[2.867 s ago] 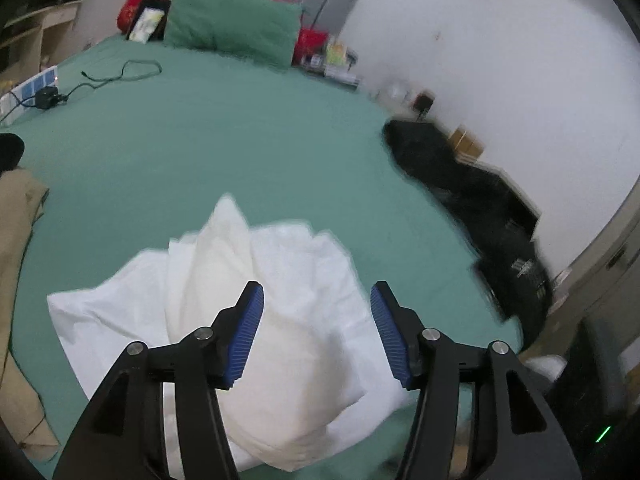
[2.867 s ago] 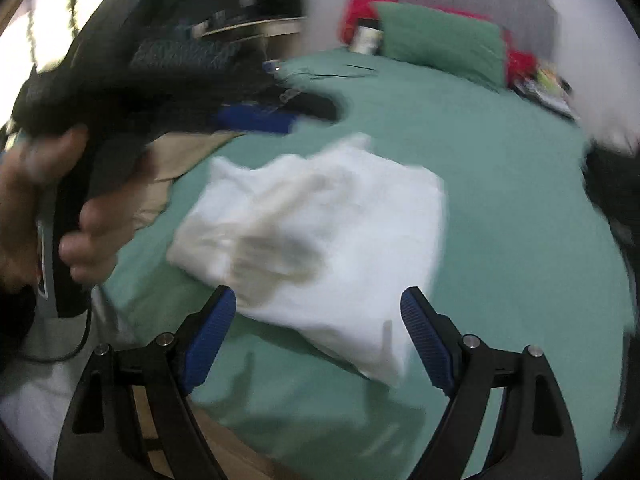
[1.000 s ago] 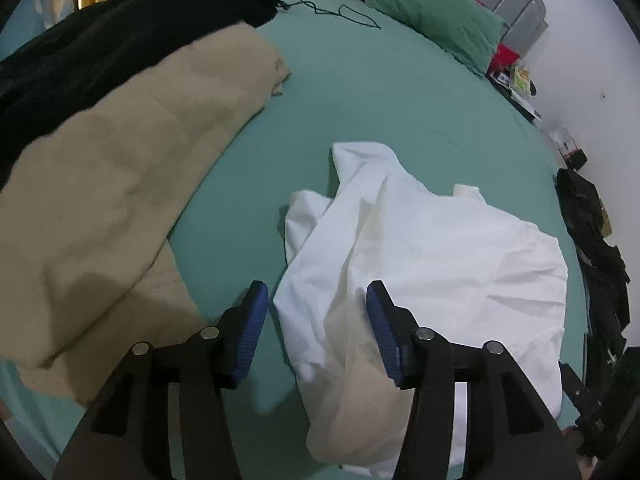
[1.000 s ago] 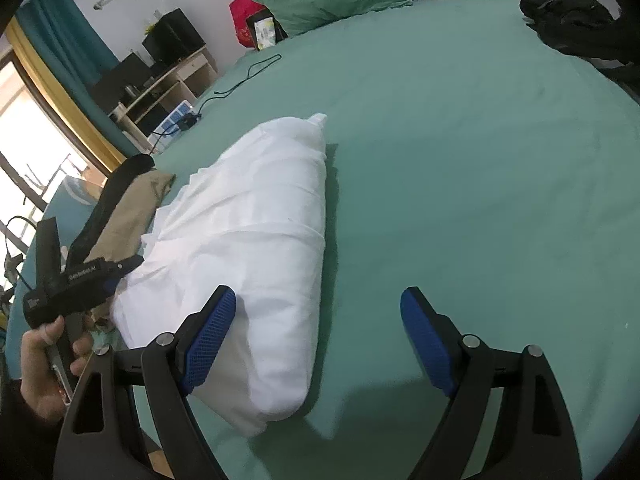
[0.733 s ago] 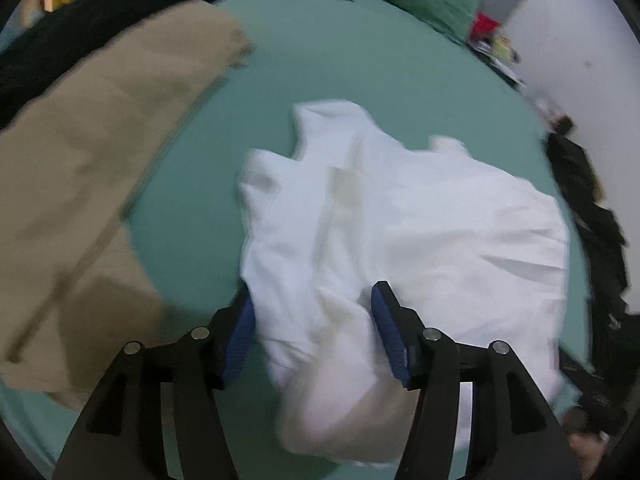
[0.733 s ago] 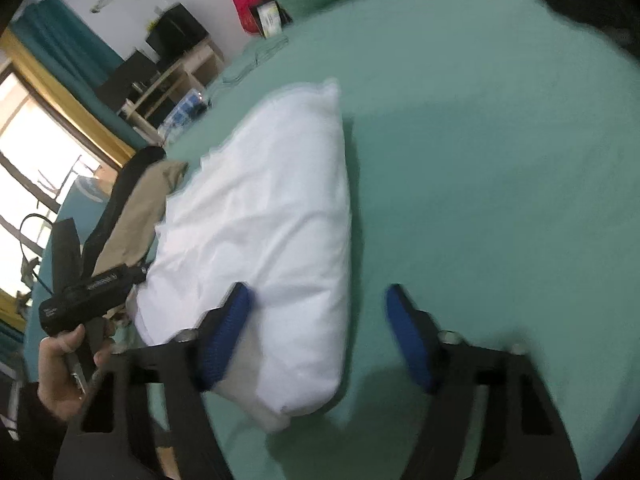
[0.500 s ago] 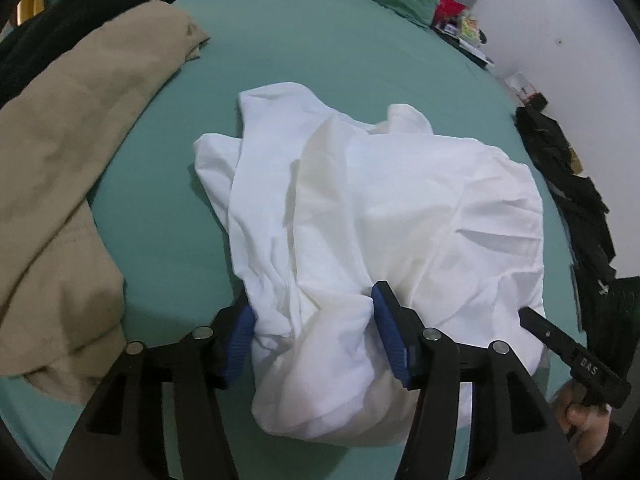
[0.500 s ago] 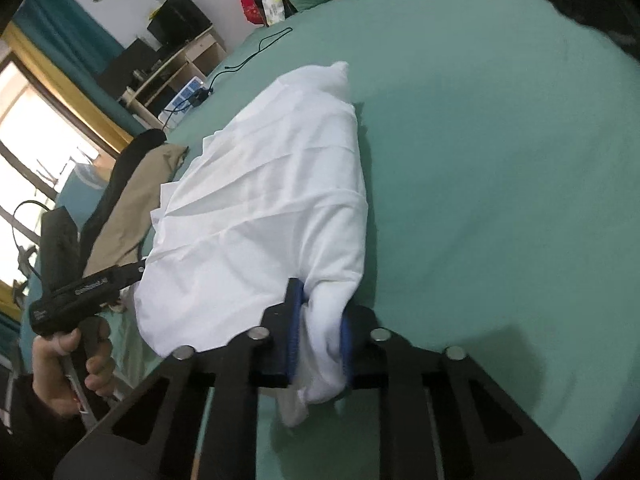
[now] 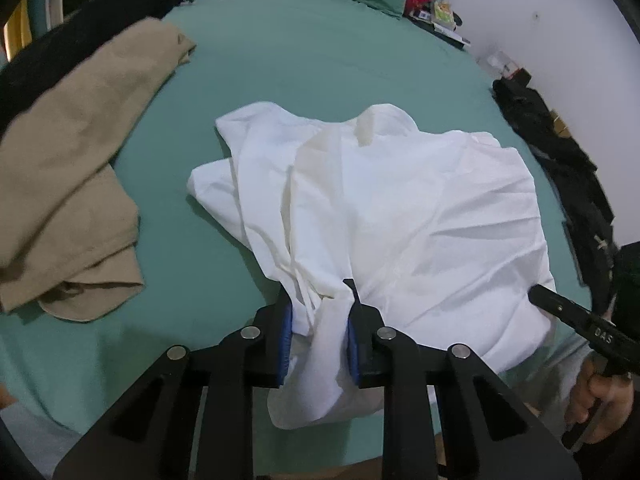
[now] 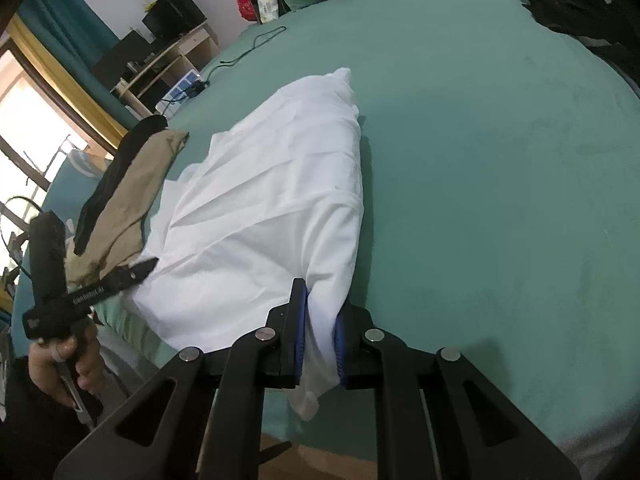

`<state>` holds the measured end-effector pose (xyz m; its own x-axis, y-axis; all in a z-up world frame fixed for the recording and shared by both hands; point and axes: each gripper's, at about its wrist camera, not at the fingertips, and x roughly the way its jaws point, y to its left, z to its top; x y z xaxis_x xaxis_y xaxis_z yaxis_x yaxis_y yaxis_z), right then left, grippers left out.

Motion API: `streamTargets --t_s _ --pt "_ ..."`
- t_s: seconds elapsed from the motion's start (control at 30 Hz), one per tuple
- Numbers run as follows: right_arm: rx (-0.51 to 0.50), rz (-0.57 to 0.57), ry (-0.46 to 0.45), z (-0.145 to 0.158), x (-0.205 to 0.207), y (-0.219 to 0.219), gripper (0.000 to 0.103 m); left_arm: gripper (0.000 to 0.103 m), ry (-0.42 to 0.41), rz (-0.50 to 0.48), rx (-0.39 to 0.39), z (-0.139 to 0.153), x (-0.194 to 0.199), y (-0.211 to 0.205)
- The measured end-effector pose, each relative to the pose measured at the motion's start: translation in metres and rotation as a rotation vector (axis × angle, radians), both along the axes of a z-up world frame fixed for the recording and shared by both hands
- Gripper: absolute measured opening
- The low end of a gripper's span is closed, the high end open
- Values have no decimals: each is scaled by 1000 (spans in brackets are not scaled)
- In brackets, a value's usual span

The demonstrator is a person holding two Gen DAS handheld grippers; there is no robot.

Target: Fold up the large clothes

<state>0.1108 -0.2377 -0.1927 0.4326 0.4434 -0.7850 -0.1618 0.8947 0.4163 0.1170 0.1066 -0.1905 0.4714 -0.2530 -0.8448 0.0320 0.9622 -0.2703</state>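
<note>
Lying on the green bed (image 9: pixel 328 64), the white shirt (image 9: pixel 408 216) is seen from the left wrist, and its near edge is being squeezed as the left gripper (image 9: pixel 319 330) closes. A tan cloth (image 9: pixel 76 168) is seen well here. From the right wrist, another near corner is pinched tight by the right gripper (image 10: pixel 320 330). Only here are a window (image 10: pixel 24 128) and shelves (image 10: pixel 168 60) shown.

Right tool (image 9: pixel 600 330) body, left wrist view: white letters, "DAS" legible, remainder hidden past the frame edge.
Left tool (image 10: pixel 86 294) body, right wrist view: white print along the arm, roughly "GenRobot.AI"; small, uncertain.
Box against red cushion (image 10: pixel 269 5), bed head: printed face, unreadable.
Other legible text: none.
</note>
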Motion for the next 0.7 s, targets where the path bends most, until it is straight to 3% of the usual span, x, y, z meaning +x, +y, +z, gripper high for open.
streamTargets --t_s 0.03,0.13,0.33,0.5,0.63,0.7 --pt "-7 -9 2 0 -2 -1 12 27 0 1 17 1 0 -1" --pt "-32 -46 16 -5 -3 -8 12 55 21 39 59 -7 10 -3" --pt "-28 -63 22 -15 -7 -16 12 59 18 62 105 -8 18 -12" --pt "-59 -61 10 -14 -8 -12 17 59 28 108 26 -2 15 -1" --pt "-87 -70 10 -10 -6 -9 25 60 -119 127 58 24 7 4" --pt "-84 -78 3 -4 -6 -11 27 60 -149 139 33 37 8 4"
